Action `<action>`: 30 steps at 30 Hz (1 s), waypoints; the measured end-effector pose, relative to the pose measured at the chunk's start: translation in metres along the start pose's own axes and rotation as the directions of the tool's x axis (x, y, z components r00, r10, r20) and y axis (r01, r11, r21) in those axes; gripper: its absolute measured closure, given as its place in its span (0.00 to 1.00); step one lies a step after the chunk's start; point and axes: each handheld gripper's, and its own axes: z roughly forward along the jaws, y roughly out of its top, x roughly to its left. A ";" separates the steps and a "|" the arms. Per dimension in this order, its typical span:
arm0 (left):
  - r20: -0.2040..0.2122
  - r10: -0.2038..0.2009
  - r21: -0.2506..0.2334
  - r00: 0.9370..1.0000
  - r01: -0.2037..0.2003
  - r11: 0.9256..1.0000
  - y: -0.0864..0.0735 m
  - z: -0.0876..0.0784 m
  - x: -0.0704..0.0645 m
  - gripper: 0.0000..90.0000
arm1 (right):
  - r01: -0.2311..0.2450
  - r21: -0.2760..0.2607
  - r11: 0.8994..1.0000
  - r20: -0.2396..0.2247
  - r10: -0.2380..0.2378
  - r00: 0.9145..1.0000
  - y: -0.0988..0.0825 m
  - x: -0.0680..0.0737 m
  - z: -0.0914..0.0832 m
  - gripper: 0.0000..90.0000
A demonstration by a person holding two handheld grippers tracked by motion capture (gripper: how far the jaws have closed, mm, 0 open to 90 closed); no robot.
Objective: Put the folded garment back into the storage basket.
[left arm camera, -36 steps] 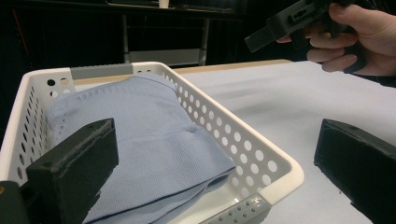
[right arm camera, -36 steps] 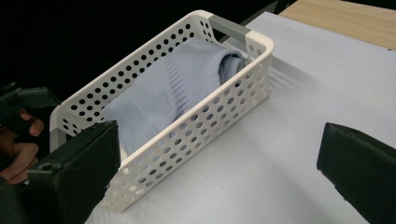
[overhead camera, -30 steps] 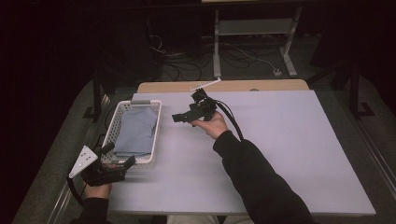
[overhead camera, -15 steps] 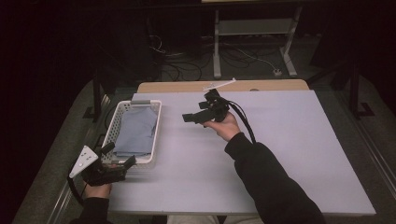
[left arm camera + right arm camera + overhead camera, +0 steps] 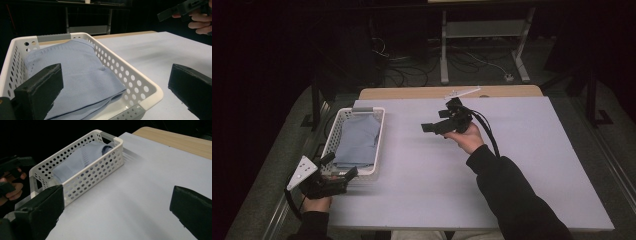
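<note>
Right gripper [image 5: 430,128] has drifted rightward over the table [image 5: 532,165], away from the basket [image 5: 330,141] — jaws wide apart, nothing between them. Left gripper [image 5: 339,166] has stayed at the basket's near end, jaws likewise spread and empty. Folded blue cloth [image 5: 358,141] lies inside the white perforated basket at the table's left edge.

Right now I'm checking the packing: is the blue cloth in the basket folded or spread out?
Folded. The blue cloth lies inside the white perforated basket, and stacked layers show at its near edge.
</note>
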 end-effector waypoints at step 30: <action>-0.001 0.003 0.005 1.000 -0.003 1.000 0.000 0.001 -0.001 0.00 | -0.018 -0.037 0.999 0.071 0.021 0.997 -0.033 -0.023 -0.055 0.00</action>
